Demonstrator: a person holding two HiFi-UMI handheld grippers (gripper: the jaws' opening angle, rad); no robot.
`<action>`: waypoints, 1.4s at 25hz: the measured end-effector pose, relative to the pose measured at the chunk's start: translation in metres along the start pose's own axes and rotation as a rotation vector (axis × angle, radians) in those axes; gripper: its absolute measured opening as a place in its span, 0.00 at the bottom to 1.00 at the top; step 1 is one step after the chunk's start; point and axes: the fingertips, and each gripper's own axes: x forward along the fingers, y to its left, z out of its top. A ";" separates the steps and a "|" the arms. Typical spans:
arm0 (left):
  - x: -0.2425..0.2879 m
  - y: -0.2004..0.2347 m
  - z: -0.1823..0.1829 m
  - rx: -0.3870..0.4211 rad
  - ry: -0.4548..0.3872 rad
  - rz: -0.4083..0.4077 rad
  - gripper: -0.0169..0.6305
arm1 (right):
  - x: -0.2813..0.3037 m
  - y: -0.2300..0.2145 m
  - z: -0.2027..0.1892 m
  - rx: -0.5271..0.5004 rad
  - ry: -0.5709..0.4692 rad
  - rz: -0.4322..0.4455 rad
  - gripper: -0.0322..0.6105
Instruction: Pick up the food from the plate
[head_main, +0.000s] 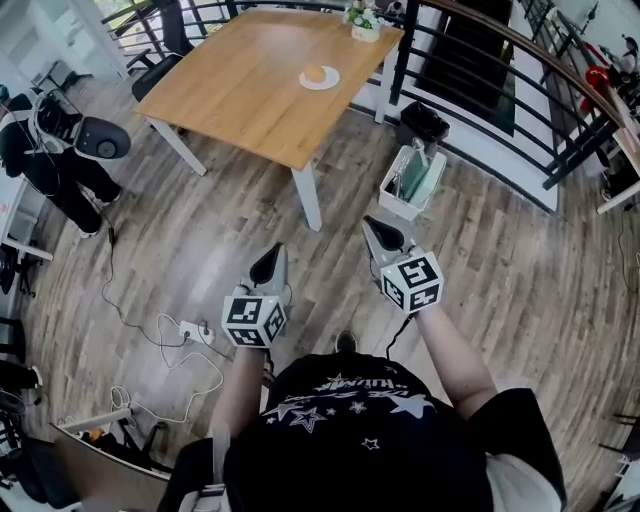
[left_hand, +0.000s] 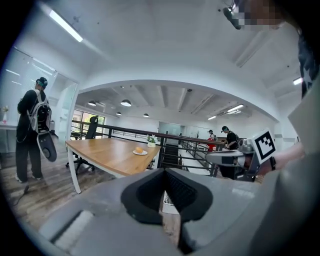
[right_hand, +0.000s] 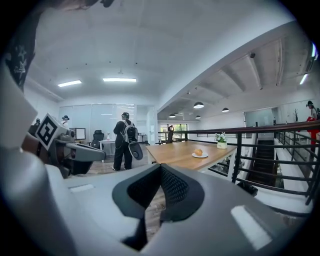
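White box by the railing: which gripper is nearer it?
Right. The right gripper is just short of the white box; the left gripper sits farther off to its left.

Pretty much nothing here reads cleanly. The black T-shirt with white stars (head_main: 370, 405) has a line of white lettering across it, but it's too warped to make out. The white cubes (head_main: 254, 320) on the left claw (head_main: 268, 262) and right claw (head_main: 378, 232) show only black square marker patterns, not letters.

food (head_main: 316, 74) too small to identify | torso (head_main: 370, 440) cut by bottom edge
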 end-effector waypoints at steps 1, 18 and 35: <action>-0.003 0.002 0.000 -0.007 -0.002 0.003 0.03 | -0.001 0.003 0.000 -0.002 0.003 0.001 0.05; -0.016 0.001 -0.009 -0.013 -0.014 0.038 0.03 | -0.013 0.007 -0.004 0.000 -0.038 0.012 0.05; 0.048 0.035 0.004 -0.020 0.004 -0.018 0.03 | 0.043 -0.040 -0.004 0.017 0.010 -0.039 0.05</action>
